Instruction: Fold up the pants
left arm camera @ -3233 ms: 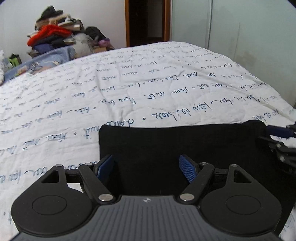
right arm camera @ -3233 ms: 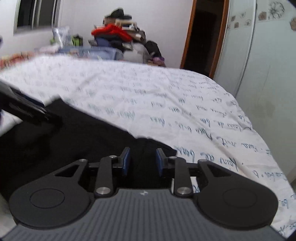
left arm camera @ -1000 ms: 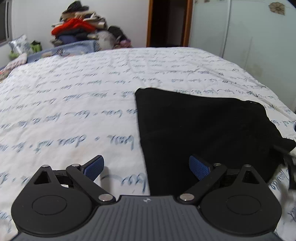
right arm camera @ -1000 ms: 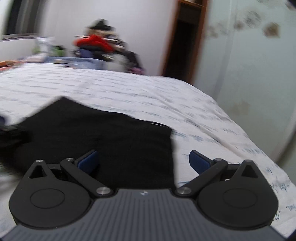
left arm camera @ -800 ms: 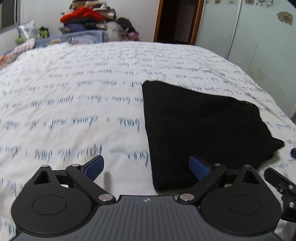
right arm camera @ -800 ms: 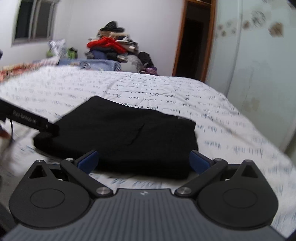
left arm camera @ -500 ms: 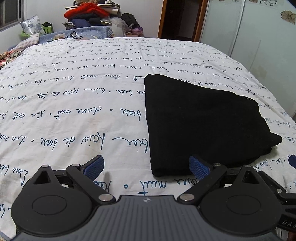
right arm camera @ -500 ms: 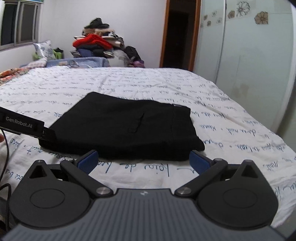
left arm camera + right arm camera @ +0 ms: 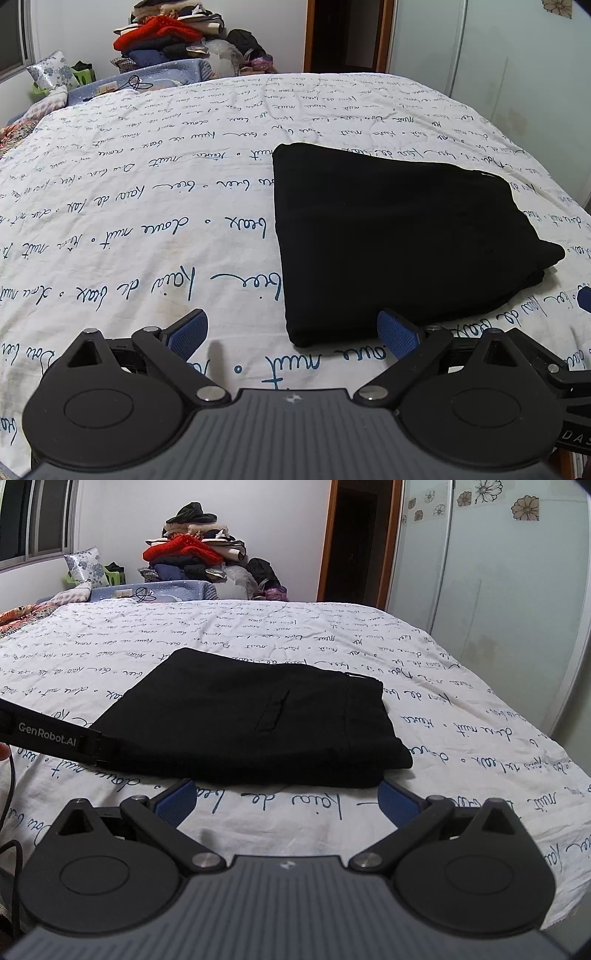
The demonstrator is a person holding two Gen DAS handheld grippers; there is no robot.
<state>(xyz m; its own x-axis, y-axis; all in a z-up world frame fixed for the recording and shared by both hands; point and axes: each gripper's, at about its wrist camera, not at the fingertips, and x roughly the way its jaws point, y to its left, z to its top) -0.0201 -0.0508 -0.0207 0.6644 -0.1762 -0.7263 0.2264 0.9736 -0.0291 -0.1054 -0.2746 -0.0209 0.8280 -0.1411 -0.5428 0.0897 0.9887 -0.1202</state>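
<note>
The black pants (image 9: pixel 399 236) lie folded into a flat rectangle on the white bedspread with blue script (image 9: pixel 147 206). In the right wrist view the pants (image 9: pixel 258 716) show a back pocket slit on top. My left gripper (image 9: pixel 291 332) is open and empty, held just short of the pants' near left corner. My right gripper (image 9: pixel 284 801) is open and empty, just in front of the pants' near edge. The left gripper's body (image 9: pixel 55 734) shows at the left of the right wrist view.
A pile of clothes (image 9: pixel 192 557) is stacked beyond the bed's far end. A dark doorway (image 9: pixel 354 542) and a wardrobe with sliding doors (image 9: pixel 498 572) stand to the right. Pillows and a window (image 9: pixel 37 520) are at the far left. The bed's near edge is below my grippers.
Both grippers have opened, let go of the pants and drawn back towards the bed's near edge. The pants lie still, folded.
</note>
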